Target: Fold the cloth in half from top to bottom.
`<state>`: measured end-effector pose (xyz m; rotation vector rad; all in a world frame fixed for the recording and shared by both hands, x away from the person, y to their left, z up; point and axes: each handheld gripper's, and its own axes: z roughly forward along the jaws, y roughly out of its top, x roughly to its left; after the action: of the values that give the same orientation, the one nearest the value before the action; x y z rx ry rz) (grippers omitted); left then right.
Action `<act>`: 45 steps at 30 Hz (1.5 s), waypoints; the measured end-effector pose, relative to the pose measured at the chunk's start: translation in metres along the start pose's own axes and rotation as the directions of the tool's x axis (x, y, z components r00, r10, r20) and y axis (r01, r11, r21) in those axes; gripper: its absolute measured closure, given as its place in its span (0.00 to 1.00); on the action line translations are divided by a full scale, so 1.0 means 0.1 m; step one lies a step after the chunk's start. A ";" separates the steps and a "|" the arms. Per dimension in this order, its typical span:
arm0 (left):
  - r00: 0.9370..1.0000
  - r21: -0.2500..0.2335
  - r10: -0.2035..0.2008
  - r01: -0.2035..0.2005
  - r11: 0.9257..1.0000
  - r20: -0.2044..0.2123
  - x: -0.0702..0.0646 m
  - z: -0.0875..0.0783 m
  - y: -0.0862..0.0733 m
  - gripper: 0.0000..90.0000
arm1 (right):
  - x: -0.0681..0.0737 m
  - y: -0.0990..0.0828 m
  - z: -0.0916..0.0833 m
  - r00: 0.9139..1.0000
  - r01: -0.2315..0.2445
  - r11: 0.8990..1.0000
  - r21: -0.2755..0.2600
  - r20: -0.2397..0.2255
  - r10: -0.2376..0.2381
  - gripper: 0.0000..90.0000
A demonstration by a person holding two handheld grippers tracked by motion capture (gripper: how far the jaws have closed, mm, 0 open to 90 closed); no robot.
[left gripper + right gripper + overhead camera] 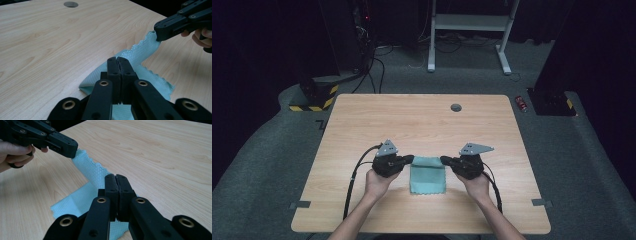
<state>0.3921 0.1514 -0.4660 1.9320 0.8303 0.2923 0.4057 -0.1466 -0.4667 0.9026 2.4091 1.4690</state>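
Note:
A light teal cloth (pixel 428 176) with a scalloped edge lies on the near middle of the wooden table (pixel 412 120). My left gripper (pixel 411 159) is shut on its far left corner. My right gripper (pixel 443 160) is shut on its far right corner. In the left gripper view my own jaws (pixel 118 60) are pressed together over the cloth (pixel 140 50), whose far edge rises to the right gripper (pixel 160 33). From the right gripper view, my closed jaws (pixel 116 177) pinch the cloth (pixel 92 172), which stretches up to the left gripper (pixel 72 151). The cloth's near part rests flat on the table.
A round cable hole (pixel 456 107) sits near the table's far edge. Grey tape tabs (pixel 300 204) mark the table's side edges. On the floor beyond are a red can (pixel 522 103), a white frame (pixel 469 30) and a black-and-yellow striped base (pixel 314 97).

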 end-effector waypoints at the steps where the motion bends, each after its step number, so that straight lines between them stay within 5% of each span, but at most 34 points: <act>1: 1.000 0.004 0.002 -0.002 1.000 0.005 -0.01 0.00 -0.01 0.99 | 0.00 -0.01 0.00 1.000 0.001 1.000 0.002 0.000 -0.001 0.99; 45: 1.000 0.057 0.016 -0.017 0.998 0.017 -0.16 0.07 -0.35 0.99 | 0.14 -0.30 0.00 0.999 0.033 0.995 0.091 -0.038 -0.030 0.99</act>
<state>0.3688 0.1461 -0.4970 1.9929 0.8198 0.2650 0.3821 -0.1485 -0.4904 0.8594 2.5232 1.3860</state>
